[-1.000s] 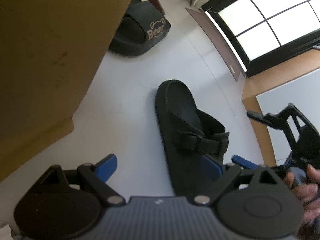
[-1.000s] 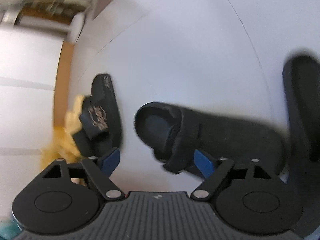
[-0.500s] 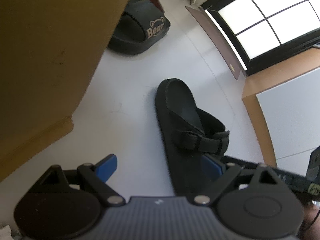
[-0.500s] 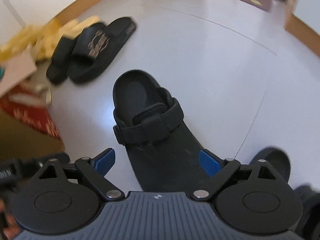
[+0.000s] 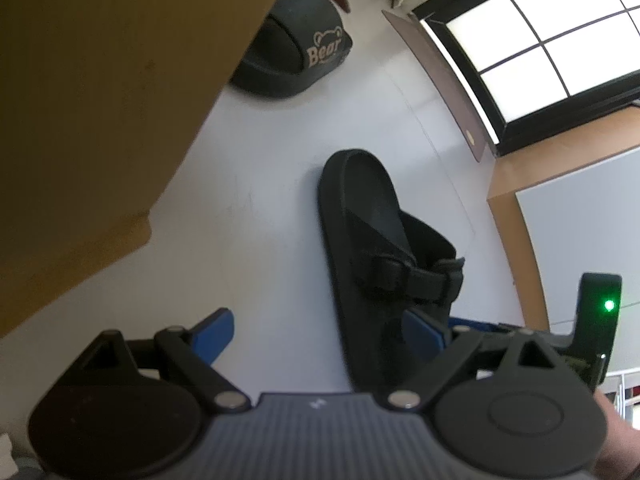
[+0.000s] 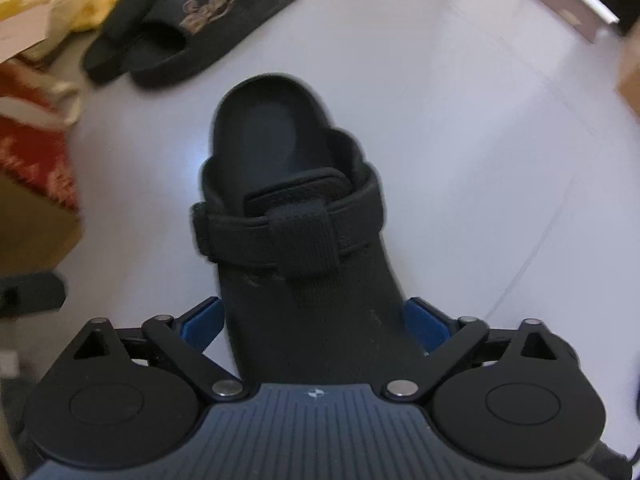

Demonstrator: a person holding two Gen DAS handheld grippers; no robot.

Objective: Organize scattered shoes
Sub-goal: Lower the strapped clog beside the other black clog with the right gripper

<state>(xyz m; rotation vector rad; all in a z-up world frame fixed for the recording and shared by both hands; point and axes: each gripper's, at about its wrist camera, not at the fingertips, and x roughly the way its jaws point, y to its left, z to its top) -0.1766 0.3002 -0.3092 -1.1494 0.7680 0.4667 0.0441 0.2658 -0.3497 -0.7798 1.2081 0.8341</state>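
The right gripper [image 6: 314,324] points down over a black strapped sandal [image 6: 296,240] lying on the white floor [image 6: 460,140]. Its blue fingers [image 6: 202,320] straddle the sandal's front part, one on each side; they are closing, but whether the pads press yet cannot be told. A pair of black bear-print slides [image 6: 192,28] lies well apart.

The left gripper [image 5: 320,336] hovers with fingers [image 5: 214,332] spread wide and empty. A second black sandal [image 5: 380,248] lies ahead, overlapping the right-hand finger. A black "Bear" slide [image 5: 304,64] sits farther off beside brown wooden furniture [image 5: 100,100].
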